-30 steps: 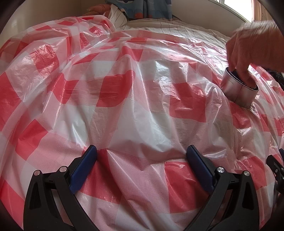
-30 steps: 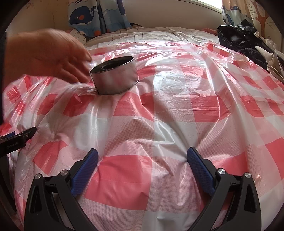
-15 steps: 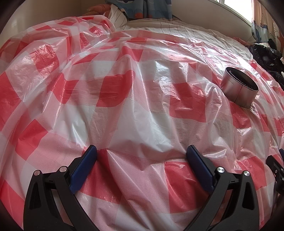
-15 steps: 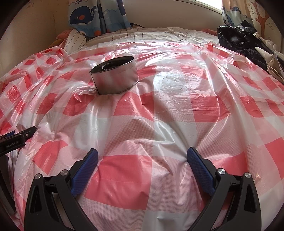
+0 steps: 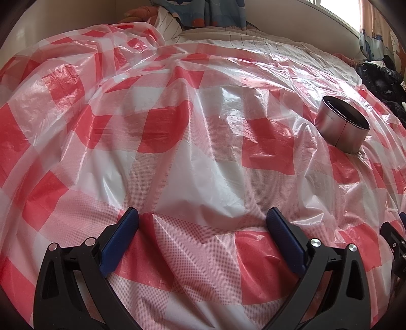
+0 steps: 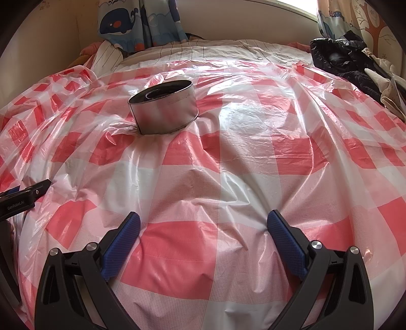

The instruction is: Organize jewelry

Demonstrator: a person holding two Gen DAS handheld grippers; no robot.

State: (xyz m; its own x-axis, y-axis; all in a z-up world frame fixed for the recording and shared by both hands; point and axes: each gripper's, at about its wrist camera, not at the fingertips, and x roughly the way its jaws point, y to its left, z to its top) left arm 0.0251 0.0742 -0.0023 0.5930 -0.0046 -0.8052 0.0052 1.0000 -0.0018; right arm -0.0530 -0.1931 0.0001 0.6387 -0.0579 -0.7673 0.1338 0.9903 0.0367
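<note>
A second ago a bare hand was at the round metal tin (image 6: 163, 106), fingers dipping into or just over its open top; half a second ago the hand was gone, and now too the tin stands alone and upright on the red-and-white checked plastic sheet (image 6: 228, 177) spread over the bed. Judging from that, the setup of the scene looks finished and the sorting itself has not begun.

In the right wrist view the tin sits in the upper left of the frame; in the left wrist view the same tin (image 5: 342, 129) sits at the right edge. A beaded or chain-like strand shows along its inner rim; what else it holds cannot be made out.

The left tool (image 5: 203, 228) and the right tool (image 6: 203, 228) both rest low over the sheet with jaws spread wide, grasping nothing, well apart from the tin.

The only readable writing is "GenRobot.AI", white on the black body of the left tool at the left edge of the right wrist view. The whale-print curtain (image 6: 127, 22) carries pictures, no words.
</note>
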